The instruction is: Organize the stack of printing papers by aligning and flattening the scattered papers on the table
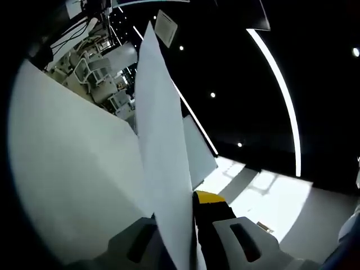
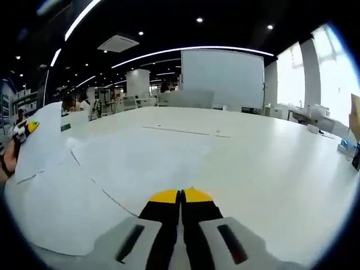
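In the left gripper view my left gripper (image 1: pixel 188 209) is shut on a white sheet of paper (image 1: pixel 163 140), which stands edge-on between the jaws and rises toward the ceiling. More white paper (image 1: pixel 73 169) spreads to its left. In the right gripper view my right gripper (image 2: pixel 180 197) is shut, its yellow tips together just above several loose sheets (image 2: pixel 135 163) lying askew on the white table (image 2: pixel 270 169). At the far left of that view the left gripper (image 2: pixel 28 128) holds the lifted sheet (image 2: pixel 42 147), with a hand (image 2: pixel 5 160) behind it.
A large whiteboard (image 2: pixel 222 73) stands beyond the table's far edge. Small objects (image 2: pixel 346 147) sit at the table's right edge. People and desks (image 2: pixel 73 104) show at the back left. The right half of the table is bare.
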`<control>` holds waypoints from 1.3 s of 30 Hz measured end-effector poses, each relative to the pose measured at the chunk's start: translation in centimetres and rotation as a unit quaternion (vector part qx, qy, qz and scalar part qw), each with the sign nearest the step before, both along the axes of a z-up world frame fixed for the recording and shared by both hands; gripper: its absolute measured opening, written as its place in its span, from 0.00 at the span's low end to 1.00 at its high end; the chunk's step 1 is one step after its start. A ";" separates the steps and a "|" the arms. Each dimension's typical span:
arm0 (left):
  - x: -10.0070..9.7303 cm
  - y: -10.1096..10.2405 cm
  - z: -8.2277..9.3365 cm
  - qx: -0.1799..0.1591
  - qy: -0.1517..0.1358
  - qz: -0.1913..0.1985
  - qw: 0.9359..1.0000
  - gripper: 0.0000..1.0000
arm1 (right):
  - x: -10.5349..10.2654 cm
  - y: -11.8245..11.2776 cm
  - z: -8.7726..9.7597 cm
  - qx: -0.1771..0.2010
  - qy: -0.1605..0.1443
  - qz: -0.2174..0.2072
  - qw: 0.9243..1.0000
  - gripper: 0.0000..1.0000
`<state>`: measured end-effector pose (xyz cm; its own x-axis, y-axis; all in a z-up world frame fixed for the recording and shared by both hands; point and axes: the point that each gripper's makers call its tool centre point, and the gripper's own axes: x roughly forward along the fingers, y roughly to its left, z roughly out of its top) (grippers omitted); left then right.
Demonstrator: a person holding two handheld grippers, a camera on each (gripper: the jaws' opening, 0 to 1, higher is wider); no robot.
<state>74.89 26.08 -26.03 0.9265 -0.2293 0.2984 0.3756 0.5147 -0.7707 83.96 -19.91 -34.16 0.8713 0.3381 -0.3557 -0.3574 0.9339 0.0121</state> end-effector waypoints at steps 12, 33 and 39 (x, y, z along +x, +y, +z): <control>-0.1 -0.1 0.1 -0.005 -0.001 0.001 1.000 0.06 | -0.5 -0.7 2.5 0.031 -0.044 -0.017 0.998 0.00; 0.0 0.1 0.0 0.001 0.000 0.003 1.000 0.06 | -1.3 -0.9 6.7 -0.011 -0.149 -0.030 0.988 0.00; 0.0 0.1 -0.1 0.004 0.000 0.004 1.000 0.06 | -1.8 -0.7 8.8 -0.049 -0.205 -0.029 0.977 0.00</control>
